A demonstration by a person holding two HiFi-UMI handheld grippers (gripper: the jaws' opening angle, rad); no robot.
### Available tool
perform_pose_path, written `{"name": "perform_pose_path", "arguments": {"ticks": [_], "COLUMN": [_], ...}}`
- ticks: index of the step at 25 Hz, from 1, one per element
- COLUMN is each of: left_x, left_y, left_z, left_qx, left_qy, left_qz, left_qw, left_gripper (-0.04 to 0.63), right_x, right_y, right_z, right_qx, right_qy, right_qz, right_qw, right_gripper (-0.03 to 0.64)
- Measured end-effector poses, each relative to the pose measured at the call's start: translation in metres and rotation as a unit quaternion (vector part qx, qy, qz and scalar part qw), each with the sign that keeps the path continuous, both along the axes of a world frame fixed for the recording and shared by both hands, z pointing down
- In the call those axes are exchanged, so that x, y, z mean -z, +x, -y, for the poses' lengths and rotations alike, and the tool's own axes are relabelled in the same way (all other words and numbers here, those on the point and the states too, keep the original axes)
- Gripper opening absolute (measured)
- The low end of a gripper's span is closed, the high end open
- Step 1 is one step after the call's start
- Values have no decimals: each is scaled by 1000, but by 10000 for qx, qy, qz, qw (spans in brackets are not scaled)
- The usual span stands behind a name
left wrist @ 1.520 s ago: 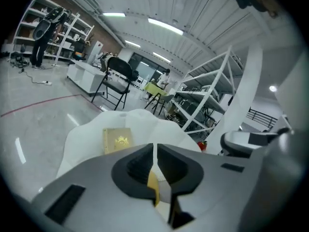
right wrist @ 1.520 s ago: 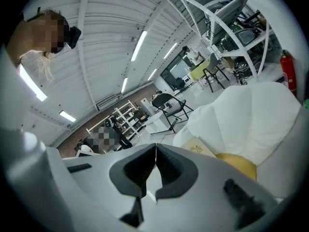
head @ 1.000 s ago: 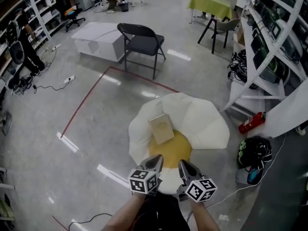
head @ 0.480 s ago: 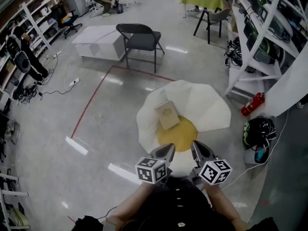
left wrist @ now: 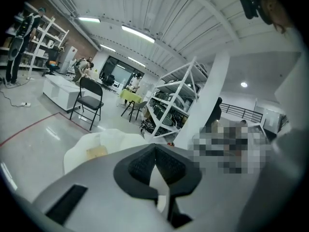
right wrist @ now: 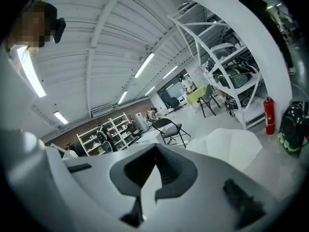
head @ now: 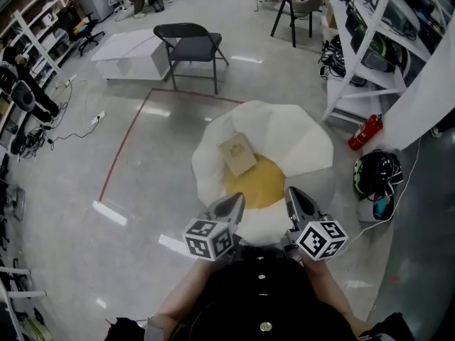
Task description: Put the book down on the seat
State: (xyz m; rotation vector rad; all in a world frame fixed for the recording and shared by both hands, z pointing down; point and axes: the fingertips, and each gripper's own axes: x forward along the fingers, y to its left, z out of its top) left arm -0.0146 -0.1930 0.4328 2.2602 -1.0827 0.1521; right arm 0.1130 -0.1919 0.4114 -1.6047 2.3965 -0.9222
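One book [head: 237, 154] lies flat on the seat [head: 302, 144], resting on the white cushion at the far-left rim of the seat's yellow centre [head: 259, 185]; nothing touches it. In the left gripper view the same book [left wrist: 96, 152] shows as a tan patch on the seat [left wrist: 77, 153], well apart from the gripper.

Both grippers hang at the seat's near edge, close to the person's body. The left gripper [head: 229, 206] has its fingers [left wrist: 142, 163] clenched together with nothing between them. The right gripper [head: 298, 199] likewise shows its fingers [right wrist: 169, 170] closed on each other and empty, with only the seat [right wrist: 231, 146] and floor beyond.

Judged from this layout, the placing step is done: the book is set down and released. Nothing of the task appears to remain except, at most, drawing the grippers clear of the seat.

Beyond the seat stands a dark folding chair [head: 190, 45]; to the seat's left a red floor line [head: 124, 148] runs; to its right lies a fire extinguisher [head: 365, 132] under white shelving [head: 370, 41].
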Motion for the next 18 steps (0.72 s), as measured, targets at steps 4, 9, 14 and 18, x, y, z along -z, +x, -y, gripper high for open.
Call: {"name": "perform_pose_path", "arguments": {"ticks": [4,9,14,18], "left_x": [1,6,5,3], "left_y": [-3,-4,-8,-12], "left_z": [5,9,7,6], "left_qx": [182,224,273,321], "left_qy": [-6,20,-19,-81], "left_qz": [29,-20,44,55], "left_qw": [9998,9997,9996,9994], "left_gripper": [11,11,11,11], "right_x": [5,10,14,15], "right_y": [4,-7,-15,-19], "right_z": [1,7,10,11], "right_qx": [69,260,428,499], "right_qy": [86,171,290,325], "right_qz": [4,41,47,64], "right_qw": [9999,9995,9987,9982], "right_gripper": [11,11,11,11]}}
